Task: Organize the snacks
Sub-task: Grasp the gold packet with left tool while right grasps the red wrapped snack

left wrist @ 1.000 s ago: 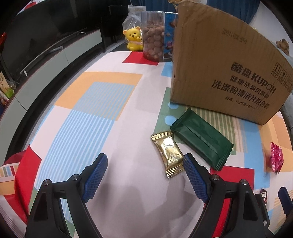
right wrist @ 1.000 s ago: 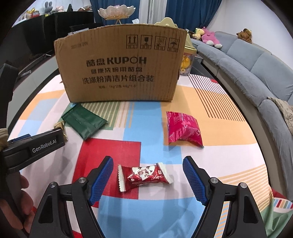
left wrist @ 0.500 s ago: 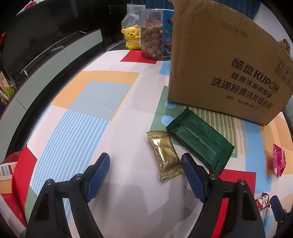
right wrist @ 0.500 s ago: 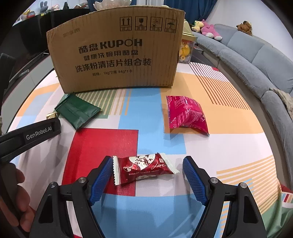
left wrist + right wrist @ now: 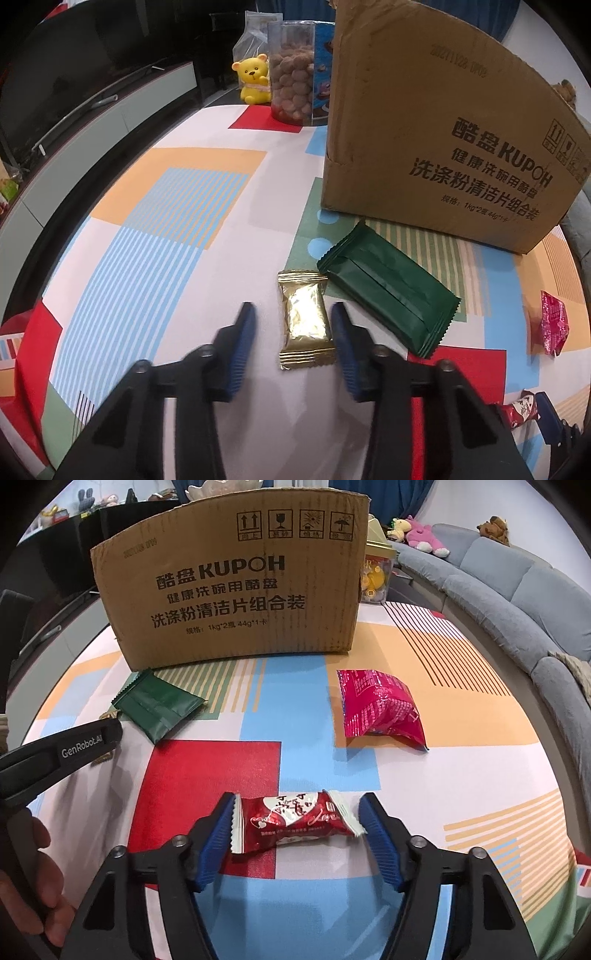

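A: Quick pass. Gold snack (image 5: 304, 319) lies flat on the tabletop (image 5: 155, 236), just beside the green packet (image 5: 388, 291), with the cardboard box (image 5: 436, 133) behind. We judge it light, crinkly foil, slippery, maybe crushable inside. We'd pinch across the padded middle, not the crimped ends.

B: Left claw (image 5: 291, 347)?

A: Jaws have just been closing, now partly open. The gold snack sits between them, right pad about touching its edge, left pad clear. Nothing gripped yet.

B: Right side?

A: Red candy (image 5: 295, 819) lies crosswise on the tabletop, well in front of the pink bag (image 5: 376, 705). Same feel, we'd say: light, soft wrapper, flimsy twisted ends.

B: Right claw (image 5: 297, 827)?

A: Also just been closing, about half open. Left pad meets the wrapper's crimped end, right pad a little short. Not clamped.
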Tool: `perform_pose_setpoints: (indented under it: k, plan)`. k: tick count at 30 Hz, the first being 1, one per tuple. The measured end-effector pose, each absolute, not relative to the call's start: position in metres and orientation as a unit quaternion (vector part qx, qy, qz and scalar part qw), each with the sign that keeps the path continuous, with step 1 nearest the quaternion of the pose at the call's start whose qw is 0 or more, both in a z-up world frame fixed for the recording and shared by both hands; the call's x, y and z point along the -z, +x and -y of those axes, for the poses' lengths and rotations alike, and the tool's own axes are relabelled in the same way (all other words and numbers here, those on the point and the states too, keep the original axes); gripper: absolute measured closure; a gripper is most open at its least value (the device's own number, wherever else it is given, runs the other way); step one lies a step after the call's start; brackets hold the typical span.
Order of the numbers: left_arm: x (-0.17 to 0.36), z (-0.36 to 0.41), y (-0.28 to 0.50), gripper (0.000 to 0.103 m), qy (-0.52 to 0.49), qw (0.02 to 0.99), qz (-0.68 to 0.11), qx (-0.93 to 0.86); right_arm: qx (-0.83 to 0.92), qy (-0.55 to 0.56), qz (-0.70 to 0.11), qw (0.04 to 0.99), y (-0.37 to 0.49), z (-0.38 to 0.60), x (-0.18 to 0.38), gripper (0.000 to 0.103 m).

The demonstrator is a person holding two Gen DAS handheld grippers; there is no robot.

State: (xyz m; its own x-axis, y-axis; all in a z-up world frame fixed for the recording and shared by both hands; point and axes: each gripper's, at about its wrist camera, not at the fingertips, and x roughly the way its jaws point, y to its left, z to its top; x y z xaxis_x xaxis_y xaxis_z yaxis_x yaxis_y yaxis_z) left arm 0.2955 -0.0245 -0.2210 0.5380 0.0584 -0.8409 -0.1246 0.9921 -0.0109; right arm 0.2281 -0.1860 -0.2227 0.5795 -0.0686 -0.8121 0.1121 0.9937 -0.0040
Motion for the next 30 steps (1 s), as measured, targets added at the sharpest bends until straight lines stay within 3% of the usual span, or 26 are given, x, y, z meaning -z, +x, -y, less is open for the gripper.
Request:
perform_pose_setpoints:
  k: [8, 12, 30]
  plan:
    - [0.22, 0.025, 0.295, 0.08, -0.026, 0.878, -0.476, -0.051, 0.046, 0.024, -0.455, 0.889, 0.229, 0.185, 0.221, 0.044]
    - [0.22, 0.024, 0.294, 0.081, -0.022, 0.878, -0.475, -0.052, 0.046, 0.027, -0.454, 0.889, 0.229, 0.187, 0.22, 0.049]
    - [0.191, 0.023, 0.278, 0.081, -0.013, 0.89, -0.453, -0.049, 0.037, 0.028, -0.427, 0.903, 0.225, 0.185, 0.193, 0.051]
